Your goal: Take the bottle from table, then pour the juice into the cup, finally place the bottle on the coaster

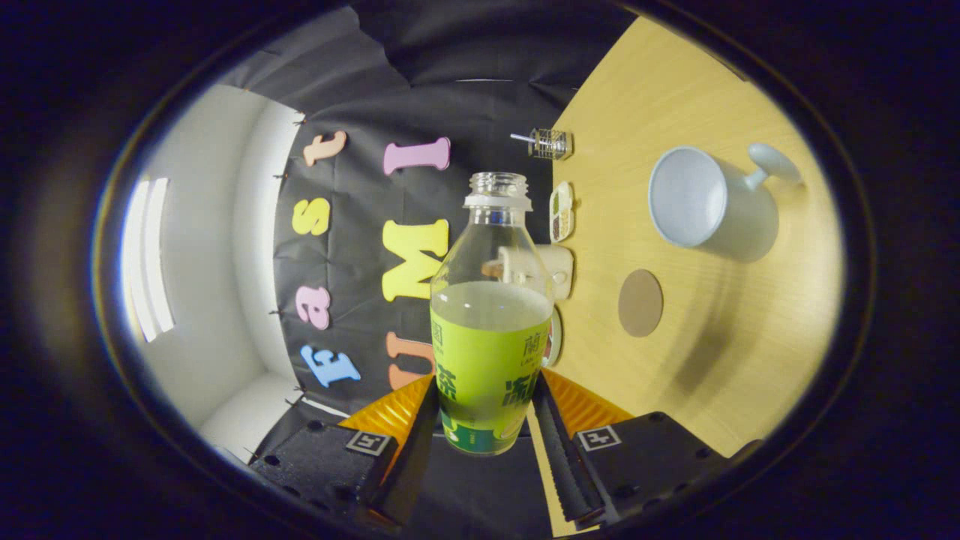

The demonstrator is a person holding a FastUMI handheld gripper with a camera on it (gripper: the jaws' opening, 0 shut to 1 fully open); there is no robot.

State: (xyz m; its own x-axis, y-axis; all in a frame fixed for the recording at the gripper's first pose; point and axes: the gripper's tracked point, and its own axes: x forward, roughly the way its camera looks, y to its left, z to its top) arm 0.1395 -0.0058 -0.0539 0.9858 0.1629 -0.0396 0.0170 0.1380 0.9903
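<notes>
Bottle [491,330], clear plastic, uncapped, green-labelled, gripped between ribbed tongs [487,420]; round coaster [640,303] beyond.

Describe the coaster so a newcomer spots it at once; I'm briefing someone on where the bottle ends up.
Start at the wooden table beyond the gripper, which is shut on the bottle. On it, find the white cup; the coaster lies beside it, apart. It is a flat, plain brown disc, the only round flat thing on the bare wood.
</notes>
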